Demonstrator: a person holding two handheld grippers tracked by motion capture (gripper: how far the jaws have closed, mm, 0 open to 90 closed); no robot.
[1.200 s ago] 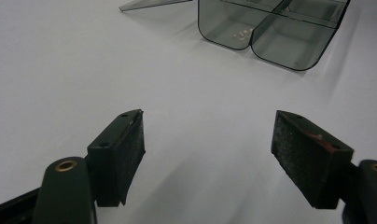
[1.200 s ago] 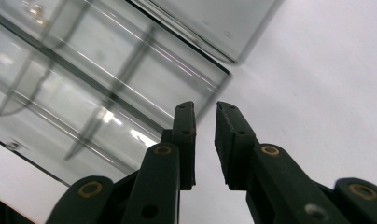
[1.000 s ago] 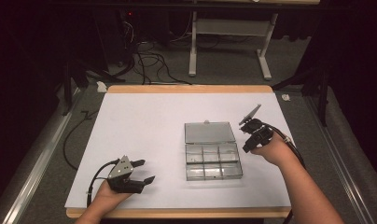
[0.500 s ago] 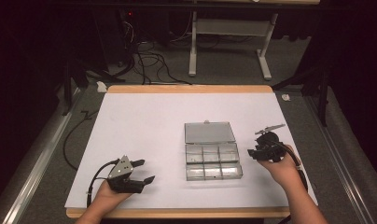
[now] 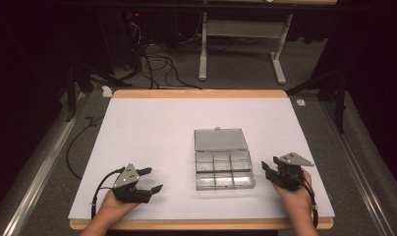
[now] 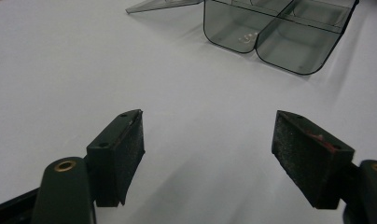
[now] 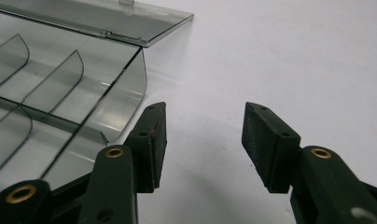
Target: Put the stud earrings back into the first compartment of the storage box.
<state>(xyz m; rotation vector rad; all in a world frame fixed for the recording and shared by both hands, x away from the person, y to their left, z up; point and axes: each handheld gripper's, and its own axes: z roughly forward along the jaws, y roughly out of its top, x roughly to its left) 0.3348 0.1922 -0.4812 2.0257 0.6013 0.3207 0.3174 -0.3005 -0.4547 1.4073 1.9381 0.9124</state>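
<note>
We have a clear compartment box lying open near the front middle of the white counter, its lid folded flat behind the tray. The compartments look empty, though a faint glint in one corner cell in the left gripper view is too small to name.

Our left claw rests well apart from the box, jaws spread wide with nothing between them. Our right claw sits just beside the box's right edge, jaws also apart and empty.

The risk lies on the right: a small sideways drift could knock the light plastic wall and slide the whole box. If we grip the thin lid off-centre, it may flex, slip, or drag the tray along with it.
</note>
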